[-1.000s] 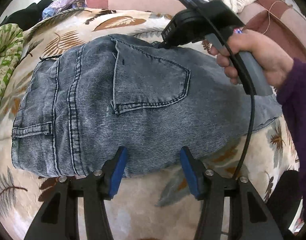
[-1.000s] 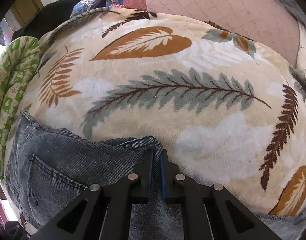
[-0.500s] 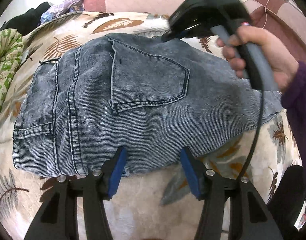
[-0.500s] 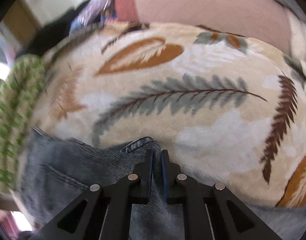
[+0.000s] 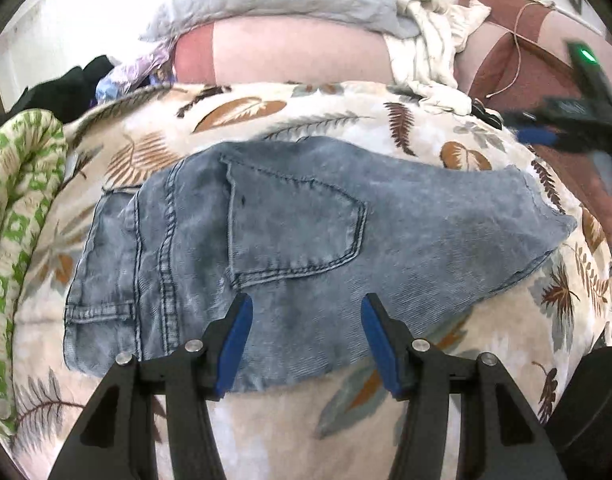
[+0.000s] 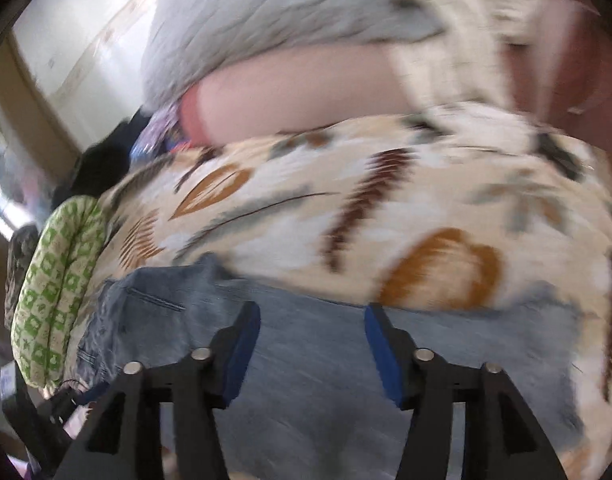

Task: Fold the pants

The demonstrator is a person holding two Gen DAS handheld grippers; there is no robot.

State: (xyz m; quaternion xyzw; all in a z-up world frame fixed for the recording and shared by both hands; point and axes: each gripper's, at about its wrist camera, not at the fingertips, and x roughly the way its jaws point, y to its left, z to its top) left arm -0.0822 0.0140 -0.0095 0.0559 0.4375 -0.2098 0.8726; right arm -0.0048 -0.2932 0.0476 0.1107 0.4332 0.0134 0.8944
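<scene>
While both claws hang apart and empty, the folded jeans (image 5: 306,248) lie crosswise just beyond the left claw (image 5: 304,344), the right claw (image 6: 311,348) still opening.

Folded jeans (image 5: 290,248) lie flat on leaf-print blanket (image 5: 345,128), waistband end to the left, back pocket (image 5: 294,228) facing up near the middle. Left gripper (image 5: 304,344) over the jeans' near edge. Rolled quilt (image 5: 22,208) along the blanket's left side. Behind the blanket: pillow (image 5: 290,60), with a grey quilt (image 5: 282,0) on top. Crumpled cloth (image 5: 437,48) right of the pillow. Right gripper (image 5: 561,124) at far right, beyond the jeans.
</scene>
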